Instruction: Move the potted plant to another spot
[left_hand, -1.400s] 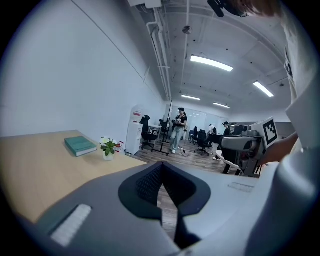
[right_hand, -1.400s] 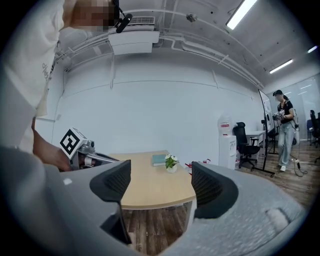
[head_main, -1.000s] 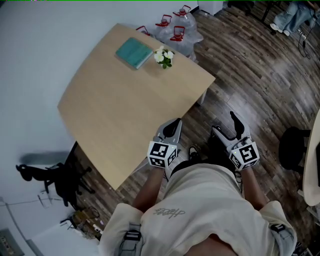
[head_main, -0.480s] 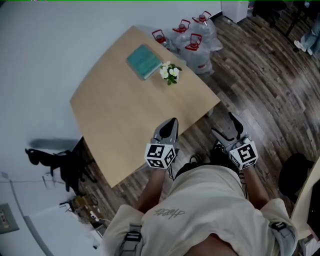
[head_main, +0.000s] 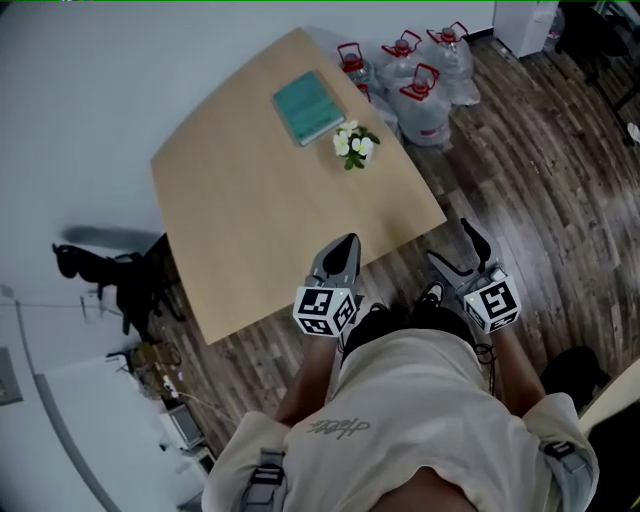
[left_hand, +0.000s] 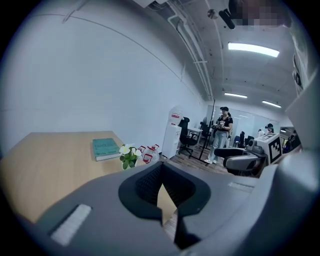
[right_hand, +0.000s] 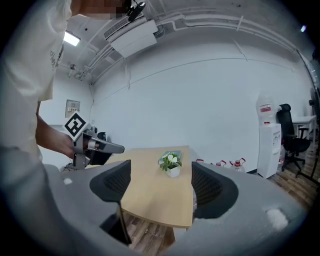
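Observation:
The potted plant (head_main: 355, 146), white flowers in a small white pot, stands near the far right edge of the light wooden table (head_main: 250, 210). It also shows in the left gripper view as the plant (left_hand: 129, 156) and in the right gripper view as the plant (right_hand: 171, 163), far beyond the jaws. My left gripper (head_main: 346, 246) hovers over the table's near corner with its jaws closed together and nothing between them. My right gripper (head_main: 450, 243) is over the floor just off the table's near edge, jaws spread wide and empty. Both are well short of the plant.
A teal book (head_main: 309, 106) lies on the table just behind the plant. Several water jugs with red handles (head_main: 420, 72) stand on the wooden floor past the table's far corner. A black chair (head_main: 125, 285) is at the table's left. A person (left_hand: 220, 132) stands far off.
The table and plant have shifted lower and to the right in the head view, so I have come closer. Both grippers keep the same pose and jaw state.

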